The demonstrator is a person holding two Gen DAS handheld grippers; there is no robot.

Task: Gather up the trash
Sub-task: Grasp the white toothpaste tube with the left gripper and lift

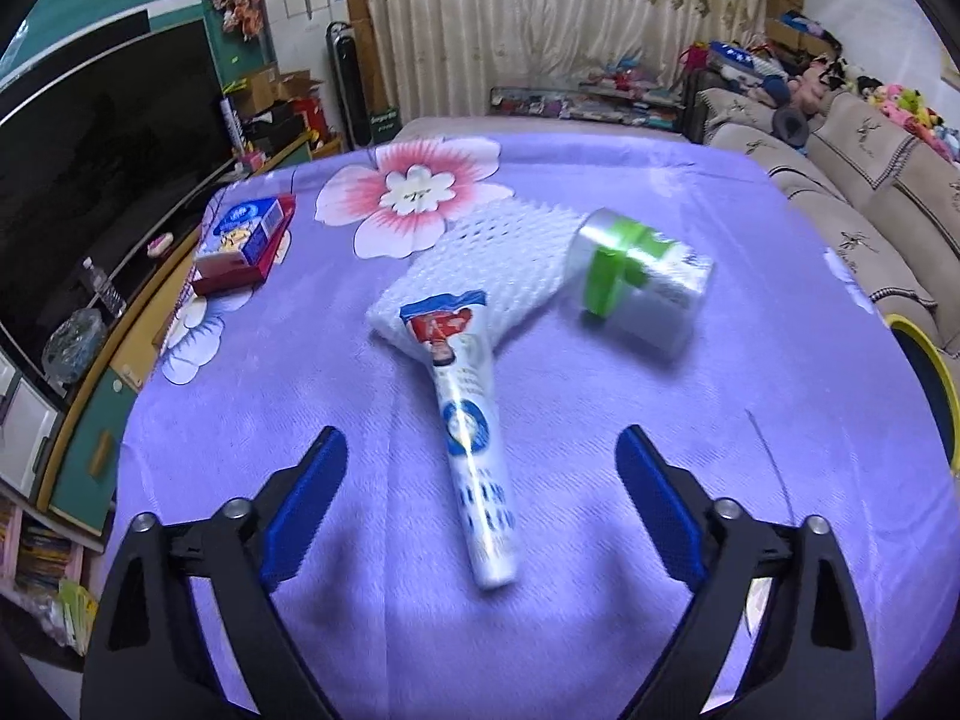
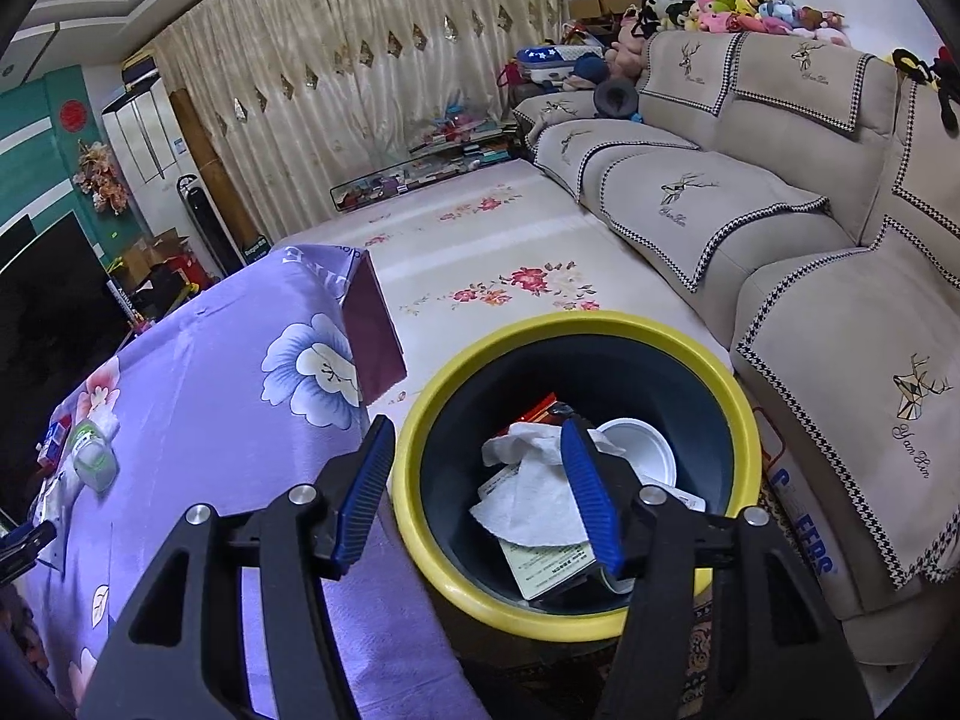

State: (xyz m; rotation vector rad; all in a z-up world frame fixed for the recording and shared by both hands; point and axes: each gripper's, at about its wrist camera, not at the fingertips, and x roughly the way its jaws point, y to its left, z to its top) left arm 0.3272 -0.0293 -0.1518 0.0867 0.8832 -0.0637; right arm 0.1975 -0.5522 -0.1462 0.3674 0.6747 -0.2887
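Hovering wide apart, the left tool (image 1: 480, 474) straddled the tube (image 1: 474, 450) on the worktop (image 1: 750, 420); squaring across its narrow end seemed wise. Right tool (image 2: 474, 480) hung empty, parted, over the bin (image 2: 420, 420).

The left gripper (image 1: 480, 450) points down at a slant. Its two blue fingers (image 1: 306, 510) stand wide apart and hold nothing. The right gripper (image 2: 477, 468) also tips down. Its blue fingers (image 2: 591, 504) are partly apart, and nothing is pinched between them.
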